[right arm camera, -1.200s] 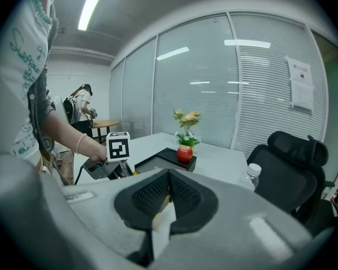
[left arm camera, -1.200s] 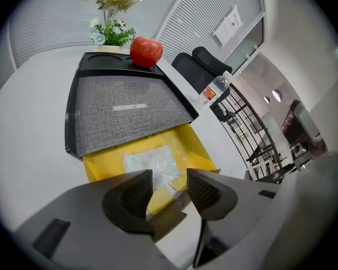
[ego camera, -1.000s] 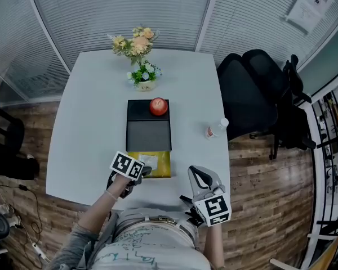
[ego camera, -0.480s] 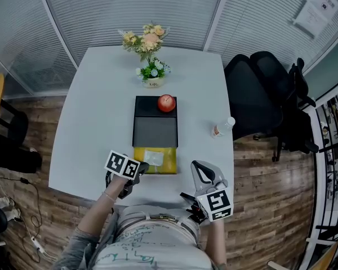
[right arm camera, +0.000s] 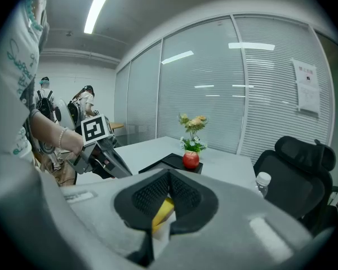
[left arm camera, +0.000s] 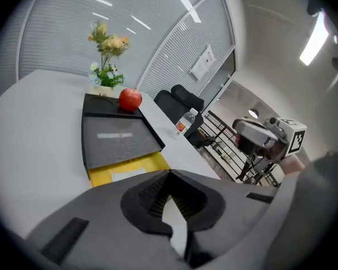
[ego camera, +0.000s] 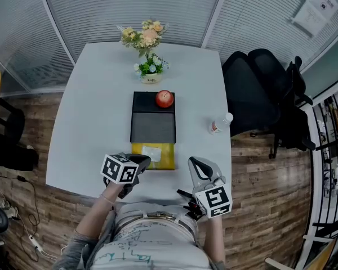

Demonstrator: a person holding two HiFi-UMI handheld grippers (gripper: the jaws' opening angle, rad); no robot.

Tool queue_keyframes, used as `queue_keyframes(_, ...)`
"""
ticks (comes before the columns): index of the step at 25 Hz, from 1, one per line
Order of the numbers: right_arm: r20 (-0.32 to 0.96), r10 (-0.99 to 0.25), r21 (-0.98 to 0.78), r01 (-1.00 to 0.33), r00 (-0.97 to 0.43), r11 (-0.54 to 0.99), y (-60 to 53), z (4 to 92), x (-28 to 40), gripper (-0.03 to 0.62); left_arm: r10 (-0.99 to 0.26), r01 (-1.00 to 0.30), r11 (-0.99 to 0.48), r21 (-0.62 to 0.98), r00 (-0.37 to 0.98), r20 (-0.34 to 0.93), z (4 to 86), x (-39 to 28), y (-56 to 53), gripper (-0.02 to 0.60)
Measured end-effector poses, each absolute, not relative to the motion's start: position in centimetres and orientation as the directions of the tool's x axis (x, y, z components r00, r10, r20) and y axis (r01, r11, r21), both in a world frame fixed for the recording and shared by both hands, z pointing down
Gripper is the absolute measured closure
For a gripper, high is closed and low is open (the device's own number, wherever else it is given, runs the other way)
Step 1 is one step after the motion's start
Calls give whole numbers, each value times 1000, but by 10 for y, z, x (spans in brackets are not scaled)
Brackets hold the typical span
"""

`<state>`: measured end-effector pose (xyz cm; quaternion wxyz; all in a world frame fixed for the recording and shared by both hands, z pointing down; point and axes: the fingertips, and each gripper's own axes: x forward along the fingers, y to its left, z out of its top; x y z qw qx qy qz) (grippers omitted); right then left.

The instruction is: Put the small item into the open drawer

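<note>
Packet (ego camera: 151,151) in drawer (ego camera: 168,162) — left fingers (left arm camera: 118,224) shut empty, right fingers (right arm camera: 231,218) shut; a low swing could clip the drawer

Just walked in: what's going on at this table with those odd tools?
A person at the white table holds a two-jaw gripper in each hand. A small white item already lies in the open yellow drawer of a black box that has an apple on top. The left gripper hangs by the drawer's near edge; its jaws have just closed with nothing between them. The right gripper, off to the side, is shut and empty too.
</note>
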<state>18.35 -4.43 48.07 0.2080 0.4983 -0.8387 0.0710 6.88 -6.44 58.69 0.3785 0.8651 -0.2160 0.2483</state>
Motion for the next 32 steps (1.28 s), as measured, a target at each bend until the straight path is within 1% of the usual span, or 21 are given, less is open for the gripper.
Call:
queue_keyframes(2,419,-803,89,-861,-424,501,-44,481,181,592,-244,-576,-646,502,778,579,576,71,-67,583)
queue_keyframes(5,396,-806,74,-860,-439,505,-44,477,176,592,-318,-571,-660,487,800,508,553,75,-68,583)
queue_keyframes(9,336,-814,37,-857,-474,514,-48,465,164,592,-407,-564,-682,465,821,399,516,78,-71,583)
queue_keyframes(12,273,-820,46,-845,-503,533,-55,447,150,592,-452,-552,-698,457,834,317,489,77,-72,583)
queue_keyframes(19,114,-807,5,-812,-579,583,-65,397,122,592,-496,-517,-723,459,850,176,438,70,-73,583)
queue_keyframes(22,79,-795,59,-793,-602,606,-66,383,111,592,-507,-495,-738,460,855,107,418,68,-75,583)
queue_keyframes(26,29,-785,110,-778,-619,618,-67,372,105,592,-521,-491,-782,384,853,30,391,67,-79,583)
queue_keyframes(28,7,-783,115,-777,-622,619,-66,368,104,592,-534,-495,-792,357,846,-11,376,67,-82,583)
queue_keyframes(32,-39,-775,100,-774,-631,625,-62,353,101,592,-539,-471,-806,359,834,-114,350,62,-88,583)
